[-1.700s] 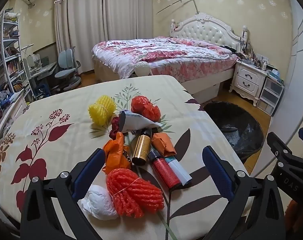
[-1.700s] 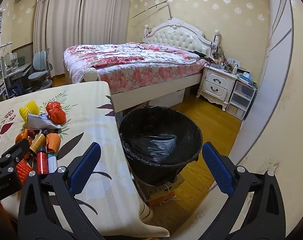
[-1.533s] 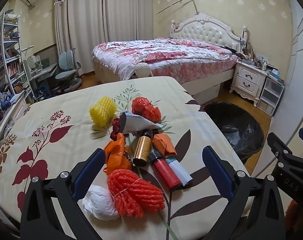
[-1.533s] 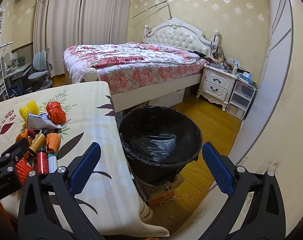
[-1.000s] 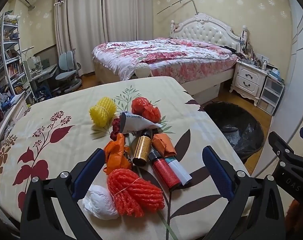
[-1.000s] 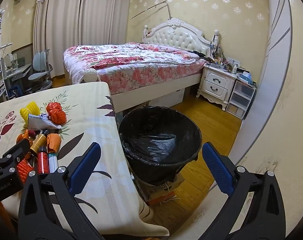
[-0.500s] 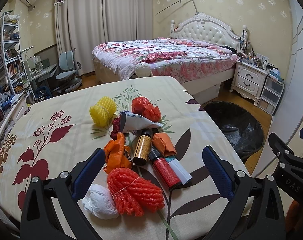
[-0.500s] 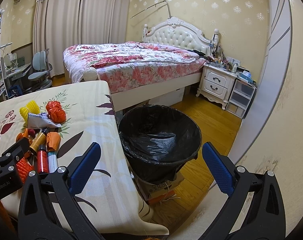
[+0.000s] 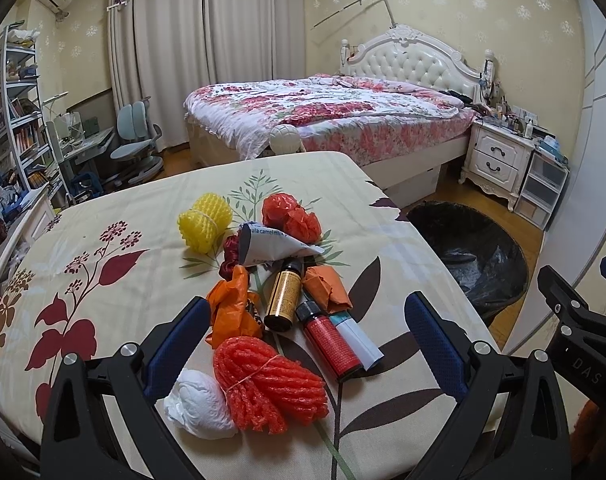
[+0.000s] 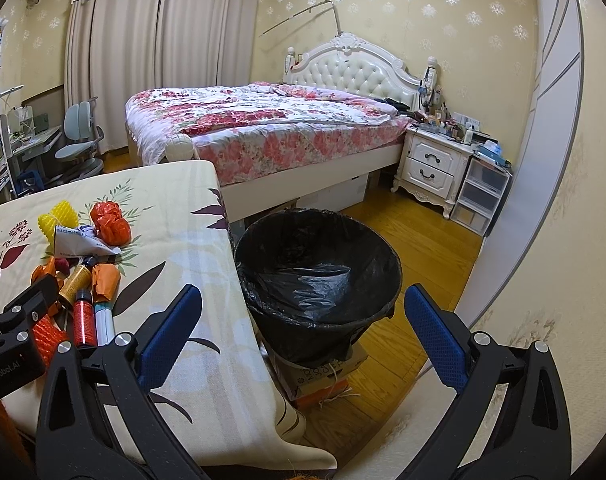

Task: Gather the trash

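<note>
A pile of trash lies on the flowered tablecloth (image 9: 103, 216): a red foam net (image 9: 267, 384), a white foam ball (image 9: 199, 410), orange wrappers (image 9: 233, 312), a brown bottle (image 9: 284, 296), a red bottle (image 9: 330, 342), a white tube (image 9: 357, 338), a paper cone (image 9: 271, 244), a yellow foam net (image 9: 205, 222) and a red crumpled bag (image 9: 291, 216). My left gripper (image 9: 303, 328) is open and empty, just above the near end of the pile. My right gripper (image 10: 303, 320) is open and empty, above the black-lined trash bin (image 10: 317, 276) right of the table.
The bin also shows in the left wrist view (image 9: 475, 256), standing on a cardboard box (image 10: 323, 376) on the wood floor. A bed (image 10: 263, 128), a nightstand (image 10: 435, 168) and plastic drawers (image 10: 481, 196) stand behind. A desk chair (image 9: 137, 148) and shelves (image 9: 11, 120) are far left.
Almost nothing has moved. Both grippers stay open and hover in place, with only a slight drift of the views.
</note>
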The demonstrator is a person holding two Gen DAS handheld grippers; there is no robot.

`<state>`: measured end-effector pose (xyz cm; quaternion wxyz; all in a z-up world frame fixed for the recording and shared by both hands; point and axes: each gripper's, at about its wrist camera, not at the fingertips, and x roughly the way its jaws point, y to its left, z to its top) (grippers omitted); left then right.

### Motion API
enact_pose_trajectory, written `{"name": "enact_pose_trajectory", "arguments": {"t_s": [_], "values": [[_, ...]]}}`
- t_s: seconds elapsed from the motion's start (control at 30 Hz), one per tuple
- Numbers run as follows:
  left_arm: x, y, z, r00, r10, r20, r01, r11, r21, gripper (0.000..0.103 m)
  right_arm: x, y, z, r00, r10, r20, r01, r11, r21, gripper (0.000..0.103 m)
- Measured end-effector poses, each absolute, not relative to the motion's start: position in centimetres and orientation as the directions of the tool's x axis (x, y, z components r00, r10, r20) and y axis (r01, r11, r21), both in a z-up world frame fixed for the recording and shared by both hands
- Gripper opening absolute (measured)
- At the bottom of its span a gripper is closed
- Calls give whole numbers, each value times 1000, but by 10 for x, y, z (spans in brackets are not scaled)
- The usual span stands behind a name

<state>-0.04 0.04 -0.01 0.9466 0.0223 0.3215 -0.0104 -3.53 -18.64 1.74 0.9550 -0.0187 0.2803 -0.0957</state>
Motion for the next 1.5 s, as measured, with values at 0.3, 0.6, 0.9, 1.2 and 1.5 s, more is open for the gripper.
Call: {"name": "enact_pose_trajectory", "arguments": {"t_s": [0.3, 0.6, 0.9, 1.2, 1.5], "values": [[-1, 0, -1, 792, -4, -610, 33, 999, 37, 97, -35, -187, 16, 824, -193, -533, 172, 981, -90, 99], [0, 0, -1, 793, -4, -609, 34, 999, 38, 97, -35, -186, 16, 823, -193, -534, 173, 981, -89, 99], [0, 0, -1, 792, -5, -610, 34, 999, 37, 97, -36, -186, 16, 823, -193, -535, 172, 981, -88, 99], [0, -1, -2, 791, -5, -611, 35, 999, 37, 97, -35, -186, 15, 822, -192, -536, 172, 981, -89, 99], [-1, -2, -3, 791, -5, -612, 36, 999, 38, 97, -36, -188, 8, 819, -188, -542, 169, 982, -86, 99]]}}
